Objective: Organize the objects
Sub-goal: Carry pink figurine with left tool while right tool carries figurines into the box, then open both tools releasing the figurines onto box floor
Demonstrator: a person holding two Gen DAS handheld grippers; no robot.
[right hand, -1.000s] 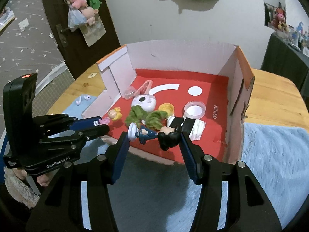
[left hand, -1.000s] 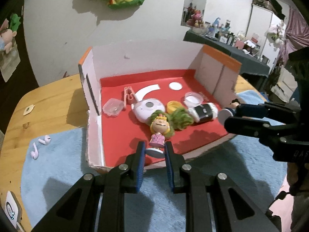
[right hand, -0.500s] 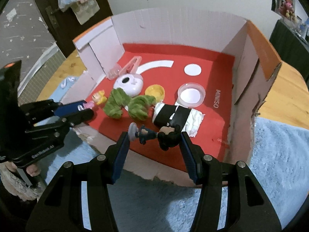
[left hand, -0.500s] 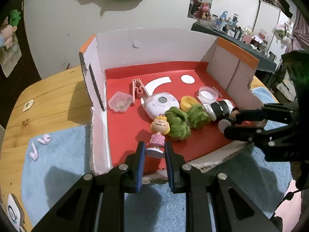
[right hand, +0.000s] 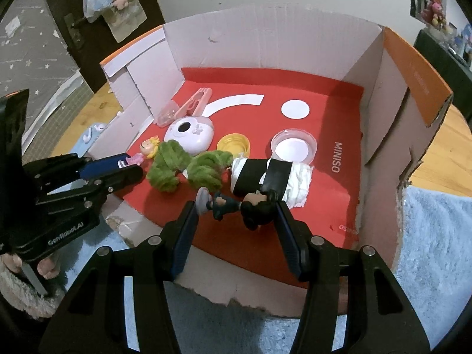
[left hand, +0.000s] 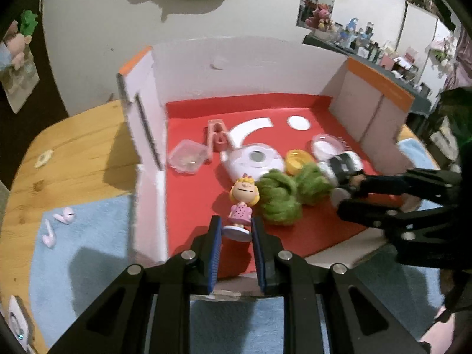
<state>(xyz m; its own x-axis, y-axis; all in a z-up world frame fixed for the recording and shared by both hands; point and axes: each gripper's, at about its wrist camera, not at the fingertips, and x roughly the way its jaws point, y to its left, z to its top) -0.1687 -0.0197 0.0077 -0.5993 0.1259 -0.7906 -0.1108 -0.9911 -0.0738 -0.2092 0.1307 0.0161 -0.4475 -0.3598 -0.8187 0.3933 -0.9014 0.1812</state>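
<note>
While clamped, each figurine sits between its tongs.

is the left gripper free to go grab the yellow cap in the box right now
Probably not: the left gripper is shut on the blonde figurine, and the green fuzzy clumps lie between it and the yellow cap.

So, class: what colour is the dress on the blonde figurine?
Pink with small dots, on the blonde figurine; clearest in the left wrist view.
</note>
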